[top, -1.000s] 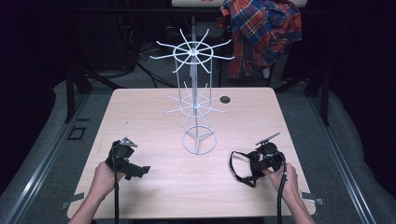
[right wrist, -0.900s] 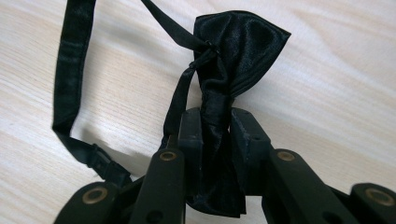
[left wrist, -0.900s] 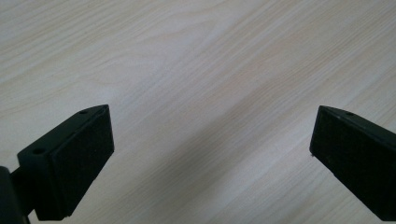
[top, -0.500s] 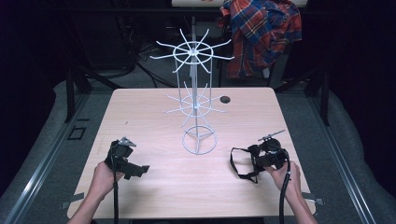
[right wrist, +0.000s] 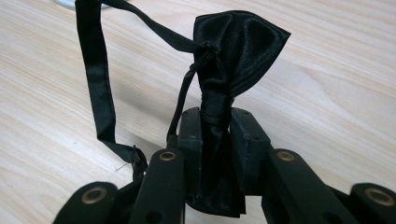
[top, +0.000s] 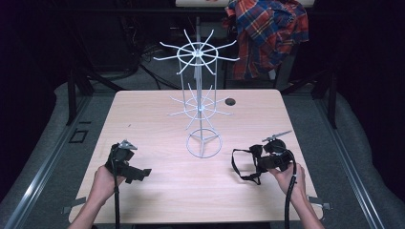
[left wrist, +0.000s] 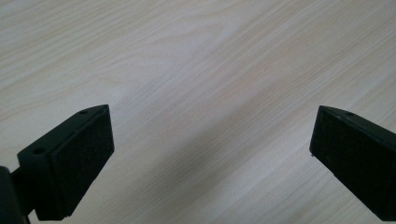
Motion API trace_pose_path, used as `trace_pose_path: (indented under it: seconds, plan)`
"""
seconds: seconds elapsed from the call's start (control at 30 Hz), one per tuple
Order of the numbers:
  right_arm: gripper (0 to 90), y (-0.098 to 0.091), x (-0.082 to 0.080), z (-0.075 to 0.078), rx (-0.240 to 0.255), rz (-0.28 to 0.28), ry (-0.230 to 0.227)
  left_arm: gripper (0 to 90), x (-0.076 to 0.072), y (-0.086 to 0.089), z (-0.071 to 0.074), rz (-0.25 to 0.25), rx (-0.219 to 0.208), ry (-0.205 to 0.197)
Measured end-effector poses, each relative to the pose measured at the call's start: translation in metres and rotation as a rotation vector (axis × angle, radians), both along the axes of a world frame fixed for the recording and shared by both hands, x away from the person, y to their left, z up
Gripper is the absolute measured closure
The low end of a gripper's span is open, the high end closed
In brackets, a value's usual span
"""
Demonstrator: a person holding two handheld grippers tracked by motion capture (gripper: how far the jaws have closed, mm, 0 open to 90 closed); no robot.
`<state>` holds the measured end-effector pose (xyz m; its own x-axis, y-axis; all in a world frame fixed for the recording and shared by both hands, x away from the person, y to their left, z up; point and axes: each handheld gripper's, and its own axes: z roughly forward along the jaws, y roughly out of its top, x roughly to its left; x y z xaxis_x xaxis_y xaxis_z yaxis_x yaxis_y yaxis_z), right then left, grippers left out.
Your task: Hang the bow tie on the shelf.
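Both right tongs (right wrist: 215,135) pads pinch bow tie (right wrist: 238,51).

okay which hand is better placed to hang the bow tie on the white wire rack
Right, most likely. The right claw is already shut on the black bow tie, its strap hanging free, beside the rack. The left claw is open over bare table, holding nothing.

no readable text, label, brand, number or sign on anything.

Tongs (right wrist: 215,135) clamp a black bow tie (right wrist: 236,56) at its knot; strap (right wrist: 95,70) loops over the table (right wrist: 336,93).
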<state>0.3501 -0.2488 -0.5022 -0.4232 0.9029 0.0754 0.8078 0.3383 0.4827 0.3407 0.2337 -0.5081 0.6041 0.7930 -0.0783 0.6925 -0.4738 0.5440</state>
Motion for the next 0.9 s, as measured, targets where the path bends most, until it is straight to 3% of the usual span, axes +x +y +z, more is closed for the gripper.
trace_pose_path:
  seconds: [0.1,0.33,0.43,0.47,0.7,0.73,0.9]
  plan:
    - [75.1,0.004,0.001,0.005,0.014,0.004,-0.022,0.0,0.0,0.0,0.0,-0.006,-0.001,-0.001]
    - [75.1,0.004,0.0,0.01,0.038,0.013,-0.027,0.0,0.0,-0.002,-0.001,-0.003,0.002,0.003]
    - [75.1,0.002,0.0,0.014,0.009,0.025,-0.03,0.0,0.001,-0.003,-0.001,-0.006,0.003,0.004]
    - [75.1,0.003,0.0,0.015,0.043,0.02,-0.041,0.0,0.001,-0.004,-0.002,-0.008,0.005,0.007]
    - [75.0,0.0,0.001,0.024,0.019,0.036,-0.051,0.0,0.0,-0.003,-0.001,-0.002,0.007,-0.003]
    - [75.1,0.002,0.002,0.024,0.059,0.02,-0.071,0.0,0.0,-0.003,-0.001,-0.002,0.007,-0.003]
    - [75.1,0.002,0.006,0.029,0.066,0.02,-0.084,0.0,0.0,0.001,-0.002,0.005,0.002,0.001]
